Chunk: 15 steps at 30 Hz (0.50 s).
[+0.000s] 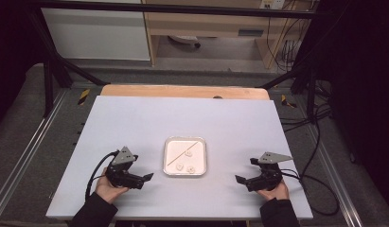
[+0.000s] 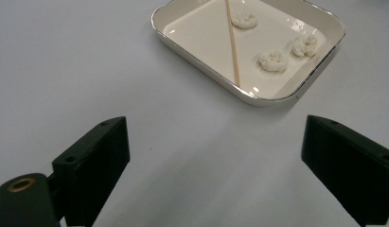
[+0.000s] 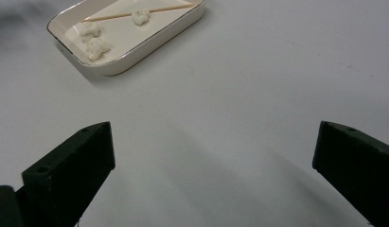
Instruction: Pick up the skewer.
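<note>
A shallow white square tray (image 1: 184,169) with three pale crumbly lumps (image 2: 272,60) and a thin wooden skewer (image 2: 232,42) is set mid-table. The left gripper (image 1: 145,178) and right gripper (image 1: 240,180) are held wide apart-jawed and empty, flanking it.

The left gripper (image 2: 216,165) hangs over bare white table (image 2: 64,61) with its two black jaws spread wide, nothing between them; ahead of them, apart from both, sits a shallow white tray (image 2: 182,47) with rounded corners and a thin metallic rim; a wooden skewer (image 2: 232,42) lies across the tray floor, running from the far side toward the near wall; three small white ruffled lumps (image 2: 272,60) rest inside, one touching the skewer, two clear of it nearer the right wall.
</note>
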Available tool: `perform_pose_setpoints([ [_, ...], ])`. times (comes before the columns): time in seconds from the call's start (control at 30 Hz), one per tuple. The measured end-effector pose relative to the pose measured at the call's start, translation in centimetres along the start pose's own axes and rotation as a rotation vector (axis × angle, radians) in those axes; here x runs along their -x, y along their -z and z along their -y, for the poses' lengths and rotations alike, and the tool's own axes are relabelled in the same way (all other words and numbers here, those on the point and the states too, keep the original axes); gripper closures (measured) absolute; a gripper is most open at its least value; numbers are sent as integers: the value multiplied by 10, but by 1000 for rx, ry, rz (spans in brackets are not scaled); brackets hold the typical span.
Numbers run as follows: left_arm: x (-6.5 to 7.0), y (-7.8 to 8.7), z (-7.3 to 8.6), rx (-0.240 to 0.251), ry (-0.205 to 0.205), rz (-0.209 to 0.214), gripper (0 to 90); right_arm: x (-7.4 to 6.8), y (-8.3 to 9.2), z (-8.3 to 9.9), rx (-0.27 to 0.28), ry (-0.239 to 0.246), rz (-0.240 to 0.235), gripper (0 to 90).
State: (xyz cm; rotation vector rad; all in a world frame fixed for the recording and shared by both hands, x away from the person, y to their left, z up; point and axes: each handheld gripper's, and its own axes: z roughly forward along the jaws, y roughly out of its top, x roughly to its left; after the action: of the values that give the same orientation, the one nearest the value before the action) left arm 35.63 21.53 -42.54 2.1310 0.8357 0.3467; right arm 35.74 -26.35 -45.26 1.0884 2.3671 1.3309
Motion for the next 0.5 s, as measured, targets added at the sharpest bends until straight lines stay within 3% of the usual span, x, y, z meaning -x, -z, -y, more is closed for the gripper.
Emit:
perform_pose_setpoints([
  [0.5, 10, -15, -22, -7, -23, 9, 101, 0, 0, 0, -4, 4, 0, 7],
])
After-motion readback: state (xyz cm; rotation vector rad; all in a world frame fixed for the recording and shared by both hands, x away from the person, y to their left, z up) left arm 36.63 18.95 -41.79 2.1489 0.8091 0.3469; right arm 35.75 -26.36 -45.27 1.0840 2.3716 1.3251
